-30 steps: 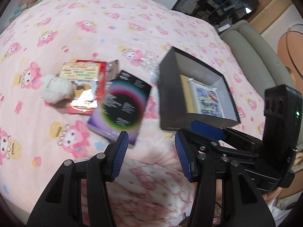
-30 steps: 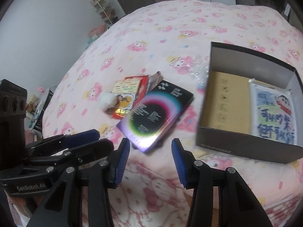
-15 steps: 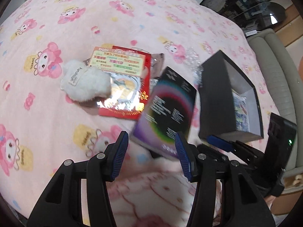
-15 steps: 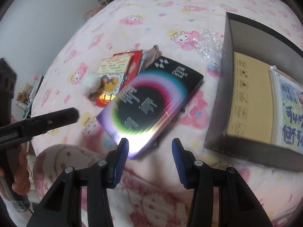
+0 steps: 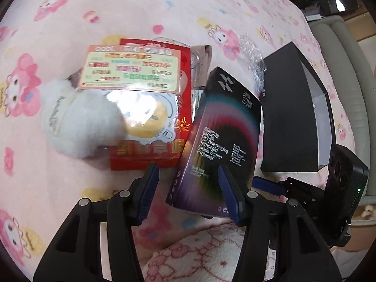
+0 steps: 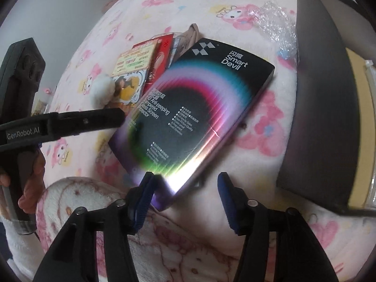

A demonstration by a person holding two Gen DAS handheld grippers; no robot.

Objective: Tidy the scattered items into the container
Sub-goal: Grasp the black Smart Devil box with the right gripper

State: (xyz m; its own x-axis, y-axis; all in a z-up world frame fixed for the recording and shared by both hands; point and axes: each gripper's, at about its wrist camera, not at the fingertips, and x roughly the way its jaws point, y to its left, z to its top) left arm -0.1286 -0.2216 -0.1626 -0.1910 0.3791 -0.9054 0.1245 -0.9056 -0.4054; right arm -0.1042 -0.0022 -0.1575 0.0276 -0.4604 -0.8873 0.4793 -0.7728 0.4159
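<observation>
A black screen-protector box [image 5: 223,136] with a rainbow ring lies flat on the pink bedspread; it also shows in the right wrist view [image 6: 199,108]. Left of it lie a red packet [image 5: 150,108] with a yellow sticker card and a white plush ball [image 5: 77,122]. The open black container [image 5: 291,122] stands to the right, also seen in the right wrist view [image 6: 329,117]. My left gripper [image 5: 186,193] is open over the box's near left corner. My right gripper [image 6: 185,202] is open, its fingers either side of the box's near corner.
Crumpled clear plastic wrap [image 6: 275,21] lies by the container's far corner. A flat printed packet and a tan card lie inside the container [image 6: 357,122]. A grey sofa [image 5: 347,54] stands beyond the bed on the right. The bedspread is soft and uneven.
Both grippers have moved forward and down toward the screen-protector box, which now looms large in both views. Both stay open. The items on the bed have not moved.
</observation>
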